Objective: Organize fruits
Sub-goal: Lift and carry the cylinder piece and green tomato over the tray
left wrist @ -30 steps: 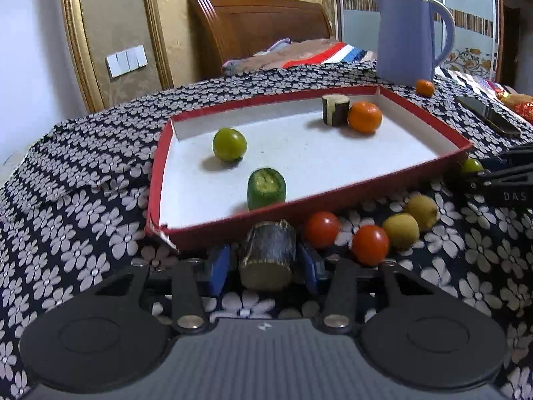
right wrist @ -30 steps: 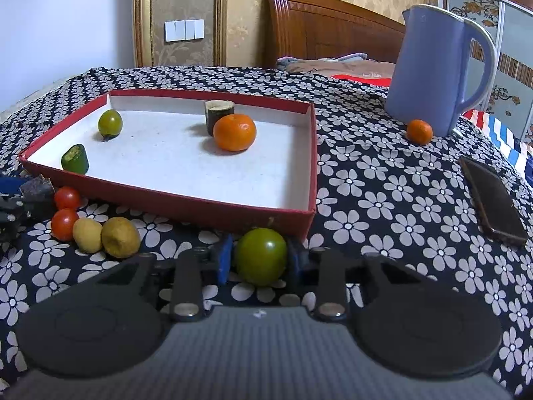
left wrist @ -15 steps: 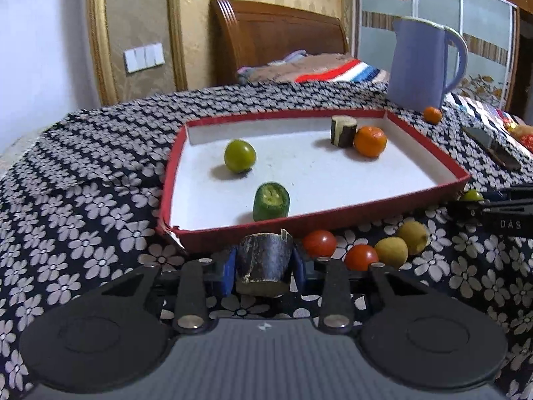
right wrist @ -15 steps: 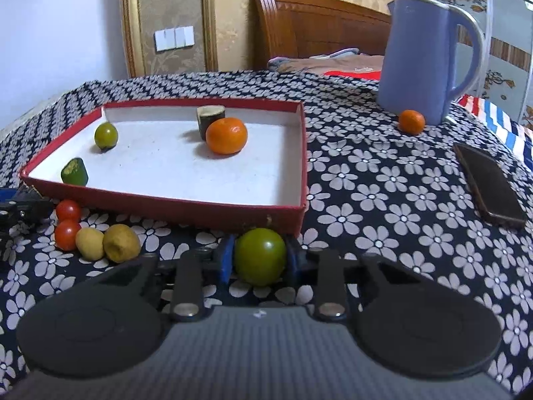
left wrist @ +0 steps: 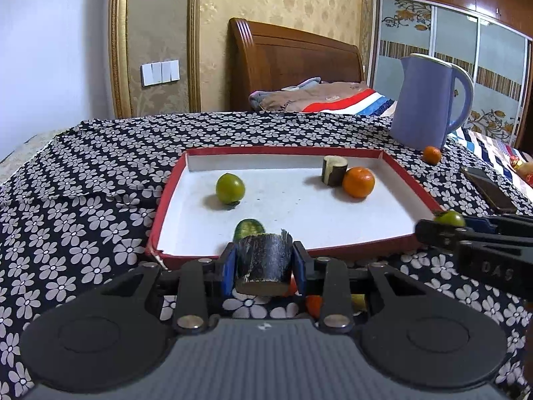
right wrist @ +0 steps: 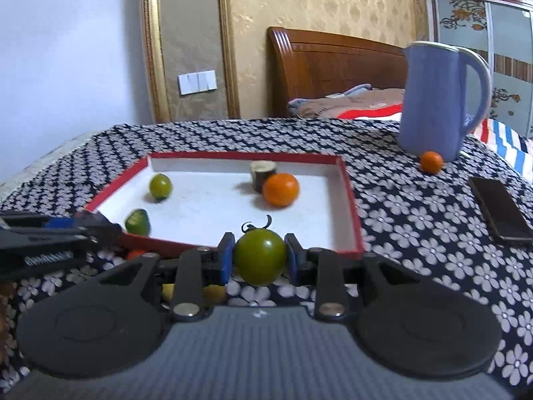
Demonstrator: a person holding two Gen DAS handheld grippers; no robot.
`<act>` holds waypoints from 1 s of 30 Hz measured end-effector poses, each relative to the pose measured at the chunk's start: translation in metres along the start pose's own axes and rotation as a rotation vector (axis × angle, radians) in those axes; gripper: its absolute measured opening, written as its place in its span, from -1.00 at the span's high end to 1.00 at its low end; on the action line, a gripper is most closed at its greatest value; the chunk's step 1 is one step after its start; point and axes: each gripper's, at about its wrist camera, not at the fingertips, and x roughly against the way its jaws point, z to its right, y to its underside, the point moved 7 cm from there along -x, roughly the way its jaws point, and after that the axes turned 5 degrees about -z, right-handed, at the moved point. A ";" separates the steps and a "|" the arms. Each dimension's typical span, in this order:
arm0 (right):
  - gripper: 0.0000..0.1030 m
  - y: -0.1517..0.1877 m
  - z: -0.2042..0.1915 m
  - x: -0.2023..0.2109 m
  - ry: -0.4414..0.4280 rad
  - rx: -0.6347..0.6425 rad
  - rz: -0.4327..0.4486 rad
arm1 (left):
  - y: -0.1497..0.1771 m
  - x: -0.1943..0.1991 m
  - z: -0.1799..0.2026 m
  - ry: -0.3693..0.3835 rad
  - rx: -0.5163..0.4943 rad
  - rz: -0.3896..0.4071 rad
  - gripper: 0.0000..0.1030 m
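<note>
My left gripper (left wrist: 263,263) is shut on a dark sugarcane piece (left wrist: 263,266), held above the near edge of the red tray (left wrist: 166,193). My right gripper (right wrist: 258,258) is shut on a green tomato (right wrist: 260,256), held above the tray's near rim (right wrist: 351,213). In the tray lie a green fruit (left wrist: 230,188), a cucumber piece (left wrist: 248,229), another sugarcane piece (left wrist: 333,170) and an orange (left wrist: 358,182). The right gripper also shows in the left wrist view (left wrist: 446,223); the left gripper shows in the right wrist view (right wrist: 93,226).
A blue jug (left wrist: 429,103) stands at the back right with a small orange (left wrist: 432,155) beside it. A dark phone (left wrist: 488,190) lies on the flowered cloth at right. Red and yellow fruits (left wrist: 313,303) lie on the cloth under the grippers, mostly hidden.
Both grippers have risen from the cloth with their fruit and now sit above the tray's near edge. The loose fruits on the cloth have dropped behind the grippers.
</note>
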 end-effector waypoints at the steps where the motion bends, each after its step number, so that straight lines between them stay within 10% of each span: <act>1: 0.42 -0.002 -0.002 -0.001 0.003 0.007 0.003 | -0.001 0.000 0.001 -0.006 0.000 0.002 0.36; 30: 0.42 -0.032 -0.009 0.000 0.019 0.048 0.032 | -0.036 0.003 0.012 -0.029 -0.020 0.019 0.35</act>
